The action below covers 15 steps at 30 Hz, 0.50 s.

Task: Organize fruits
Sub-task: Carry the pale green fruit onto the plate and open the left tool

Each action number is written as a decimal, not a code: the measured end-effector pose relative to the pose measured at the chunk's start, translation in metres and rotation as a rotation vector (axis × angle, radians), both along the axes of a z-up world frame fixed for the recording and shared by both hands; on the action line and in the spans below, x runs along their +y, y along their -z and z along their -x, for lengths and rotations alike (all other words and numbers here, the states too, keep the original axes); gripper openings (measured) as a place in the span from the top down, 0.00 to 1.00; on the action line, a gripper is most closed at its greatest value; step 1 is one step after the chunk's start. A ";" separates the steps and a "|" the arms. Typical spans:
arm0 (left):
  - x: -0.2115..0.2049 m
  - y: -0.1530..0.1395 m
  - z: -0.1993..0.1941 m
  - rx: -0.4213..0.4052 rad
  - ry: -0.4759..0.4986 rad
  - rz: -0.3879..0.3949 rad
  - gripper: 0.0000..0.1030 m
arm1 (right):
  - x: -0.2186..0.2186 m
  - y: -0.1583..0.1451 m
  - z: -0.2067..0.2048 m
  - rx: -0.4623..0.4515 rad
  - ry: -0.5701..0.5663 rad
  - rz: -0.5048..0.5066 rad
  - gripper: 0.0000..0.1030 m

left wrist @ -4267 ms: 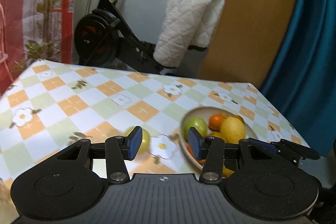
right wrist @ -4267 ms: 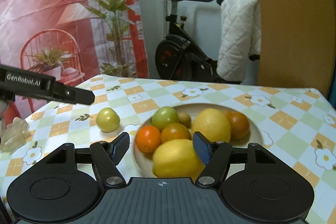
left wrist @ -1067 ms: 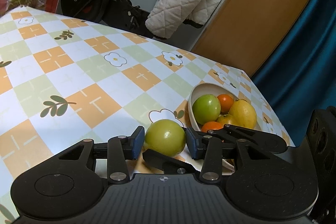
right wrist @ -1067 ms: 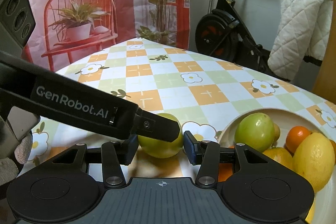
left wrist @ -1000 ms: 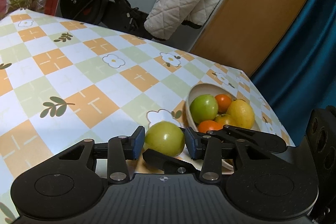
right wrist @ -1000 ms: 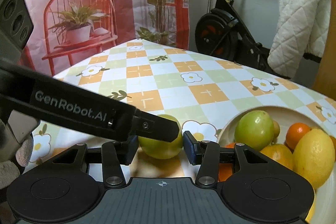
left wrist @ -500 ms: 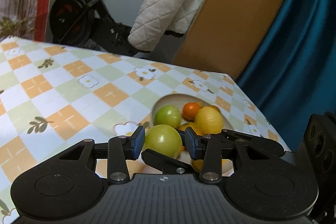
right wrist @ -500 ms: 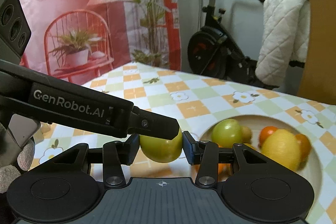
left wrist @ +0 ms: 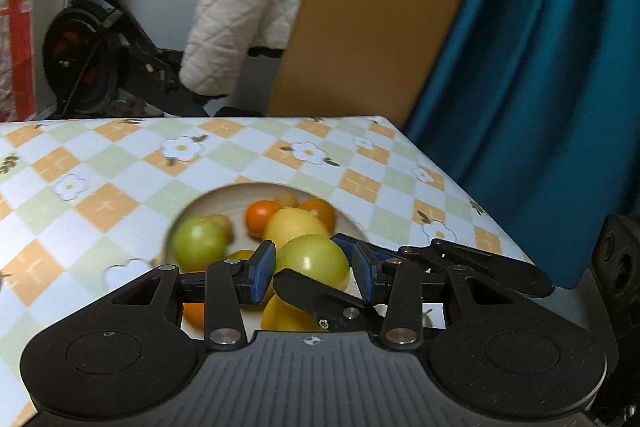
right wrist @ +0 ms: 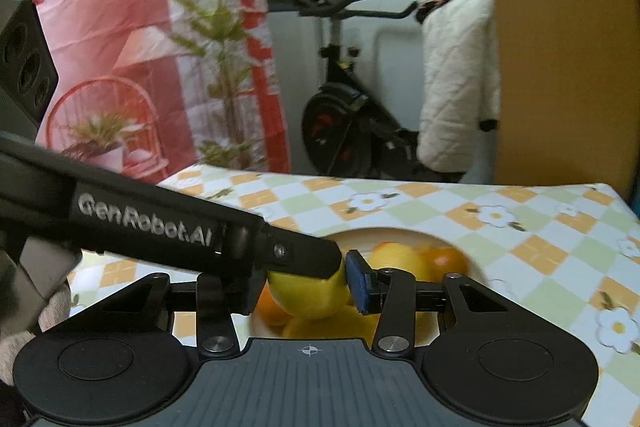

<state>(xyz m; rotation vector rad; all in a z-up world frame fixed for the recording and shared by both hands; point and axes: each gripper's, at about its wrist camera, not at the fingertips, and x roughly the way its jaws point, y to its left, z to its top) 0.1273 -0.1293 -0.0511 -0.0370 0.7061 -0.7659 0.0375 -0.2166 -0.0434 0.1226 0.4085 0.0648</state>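
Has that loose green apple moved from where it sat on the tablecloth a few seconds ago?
Yes. The green apple, then lying on the tablecloth left of the bowl, now hangs over the bowl's fruit, clamped by the left gripper and right gripper.

Shallow cream bowl [left wrist: 192, 205] packed with fruit, little room inside; checkered flower-print tablecloth [left wrist: 120, 163] around bowl bare.

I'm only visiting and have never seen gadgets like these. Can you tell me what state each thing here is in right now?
Left gripper: shut on the green fruit.
Right gripper: shut on the same fruit.
Green fruit: held by both grippers, lifted over the bowl.
Bowl: on the table, holding other fruit, blurred.
Green apple: lying in the bowl.
Quilted jacket: draped over the exercise bike.
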 end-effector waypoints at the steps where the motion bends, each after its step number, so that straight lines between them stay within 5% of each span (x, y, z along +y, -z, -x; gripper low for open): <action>1: -0.005 0.001 0.000 0.003 0.006 -0.001 0.57 | -0.005 0.001 0.002 -0.004 0.010 -0.003 0.62; 15: -0.044 0.002 -0.004 0.024 0.064 -0.077 0.56 | -0.053 0.017 0.011 -0.014 0.103 -0.108 0.62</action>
